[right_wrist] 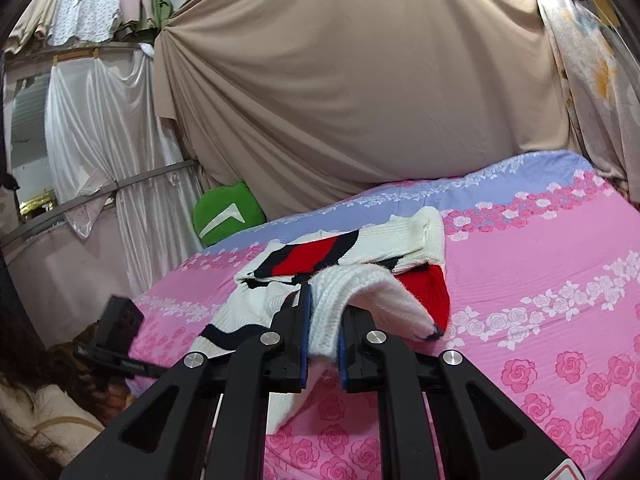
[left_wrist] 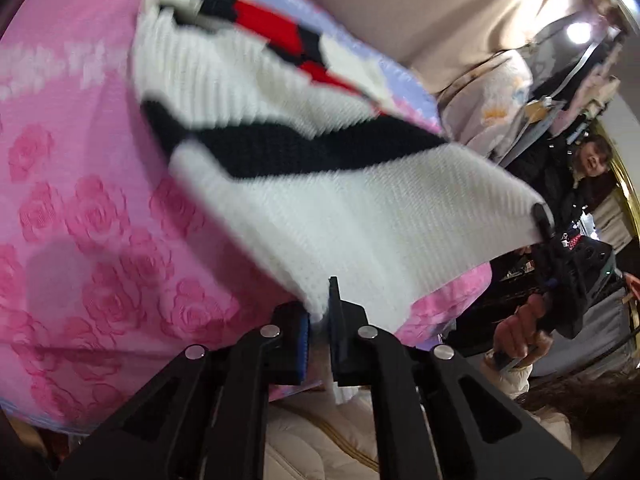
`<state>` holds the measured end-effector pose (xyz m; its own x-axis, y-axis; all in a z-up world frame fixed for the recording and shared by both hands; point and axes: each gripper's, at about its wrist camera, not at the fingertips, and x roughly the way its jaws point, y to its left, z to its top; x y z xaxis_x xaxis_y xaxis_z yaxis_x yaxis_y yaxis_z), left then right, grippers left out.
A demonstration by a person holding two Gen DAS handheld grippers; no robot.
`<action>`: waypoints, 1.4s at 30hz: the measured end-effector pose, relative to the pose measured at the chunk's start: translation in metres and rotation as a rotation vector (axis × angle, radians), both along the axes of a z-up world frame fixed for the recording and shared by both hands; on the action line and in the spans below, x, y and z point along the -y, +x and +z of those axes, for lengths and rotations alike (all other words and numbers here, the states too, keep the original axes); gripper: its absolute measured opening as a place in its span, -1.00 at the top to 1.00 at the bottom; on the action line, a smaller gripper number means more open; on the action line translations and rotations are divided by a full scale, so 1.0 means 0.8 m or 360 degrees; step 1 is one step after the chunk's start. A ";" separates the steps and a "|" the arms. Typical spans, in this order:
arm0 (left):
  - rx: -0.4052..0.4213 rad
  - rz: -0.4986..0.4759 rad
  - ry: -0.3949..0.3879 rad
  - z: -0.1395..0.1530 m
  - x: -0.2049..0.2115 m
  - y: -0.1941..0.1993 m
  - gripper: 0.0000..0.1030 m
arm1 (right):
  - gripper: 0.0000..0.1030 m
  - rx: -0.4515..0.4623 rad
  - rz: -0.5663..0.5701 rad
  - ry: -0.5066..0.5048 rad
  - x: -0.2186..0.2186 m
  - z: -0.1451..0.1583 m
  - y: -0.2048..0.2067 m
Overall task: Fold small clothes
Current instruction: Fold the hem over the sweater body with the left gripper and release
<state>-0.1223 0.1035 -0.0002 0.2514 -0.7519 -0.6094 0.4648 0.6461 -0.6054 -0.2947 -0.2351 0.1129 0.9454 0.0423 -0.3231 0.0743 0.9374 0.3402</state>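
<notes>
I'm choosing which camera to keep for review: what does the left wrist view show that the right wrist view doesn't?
Only the left wrist view shows the right gripper from outside, pinching the sweater's white edge, and a bystander. Only the right wrist view shows the green cushion, the white curtains and the sweater's far folded end. Both show the sweater on the pink rose bedspread and the beige drape.
</notes>
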 end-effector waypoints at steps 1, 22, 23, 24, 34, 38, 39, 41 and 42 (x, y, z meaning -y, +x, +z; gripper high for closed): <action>0.0105 0.0010 -0.0025 0.019 -0.008 -0.008 0.88 | 0.80 0.0019 0.0016 -0.0018 -0.002 0.002 -0.007; 0.0728 0.0494 0.0180 0.196 -0.005 0.186 0.87 | 0.80 0.0004 0.0002 0.0247 0.126 0.051 0.196; 0.0691 0.0503 0.0226 0.185 0.008 0.212 0.87 | 0.80 -0.0063 -0.0022 0.0307 0.144 0.036 0.225; 0.0655 0.0530 0.0273 0.171 0.017 0.237 0.87 | 0.80 -0.0141 -0.0026 0.0367 0.161 0.020 0.254; 0.0275 0.0597 0.0485 0.037 0.051 0.375 0.80 | 0.60 -0.0567 -0.0178 0.0652 0.243 -0.104 0.393; 0.0316 0.0588 0.0316 0.059 0.034 0.352 0.67 | 0.15 -0.0329 -0.0276 0.0534 0.246 -0.050 0.340; 0.0354 0.0577 0.0294 0.067 0.031 0.340 0.54 | 0.16 -0.0309 -0.0223 0.0511 0.239 -0.040 0.332; 0.0466 0.0595 0.0341 0.084 0.030 0.312 0.21 | 0.16 -0.0336 -0.0169 0.0377 0.208 -0.022 0.314; 0.0515 0.0592 0.0370 0.090 0.031 0.298 0.13 | 0.16 -0.0364 -0.0142 0.0304 0.189 -0.019 0.305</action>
<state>0.1159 0.0783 0.0715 0.6770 -0.4309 -0.5966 0.3181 0.9024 -0.2908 -0.0510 -0.3865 0.0977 0.8517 0.0426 -0.5224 0.2487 0.8444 0.4744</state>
